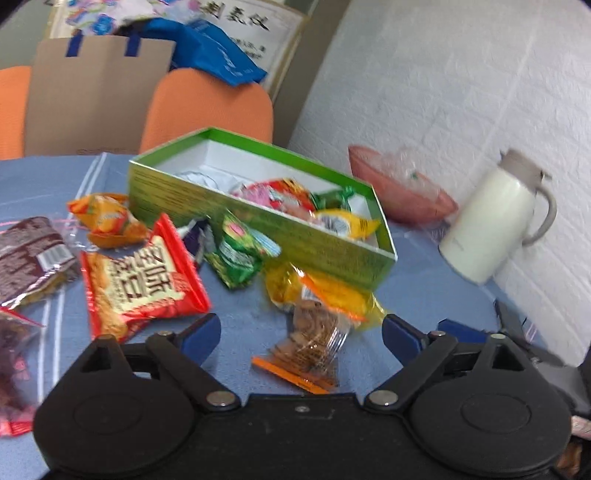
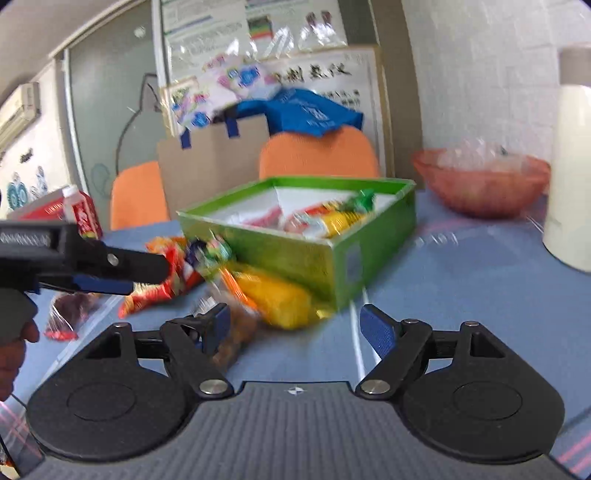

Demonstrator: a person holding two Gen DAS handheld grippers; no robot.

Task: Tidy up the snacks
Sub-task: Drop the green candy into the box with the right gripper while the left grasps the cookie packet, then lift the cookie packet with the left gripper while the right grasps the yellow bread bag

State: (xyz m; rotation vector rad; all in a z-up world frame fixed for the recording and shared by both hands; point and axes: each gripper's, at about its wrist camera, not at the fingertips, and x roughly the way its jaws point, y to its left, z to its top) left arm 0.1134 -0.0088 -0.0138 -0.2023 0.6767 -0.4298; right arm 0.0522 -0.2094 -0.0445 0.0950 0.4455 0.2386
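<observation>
red snack packet (image 1: 142, 280): large white Chinese characters, upside down, "多味" legible | framed board (image 1: 255, 26): black brush calligraphy, too blurred to read

White brick wall (image 1: 443, 92), orange chairs (image 2: 317, 155)

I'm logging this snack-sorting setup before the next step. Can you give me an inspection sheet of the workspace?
Surface: blue tablecloth with pale stripes.
Job's things: open green box already holding several wrapped snacks; loose outside it are a red snack packet, a green packet, a yellow packet and a clear nut packet.
Clutter: pink bowl with clear wrapping, white thermos jug, red carton.
Grippers: left gripper open above the nut packet; right gripper open, holding nothing.
Cables: nothing seen.
Surroundings: orange chairs, brown paper bag, white wall.
</observation>
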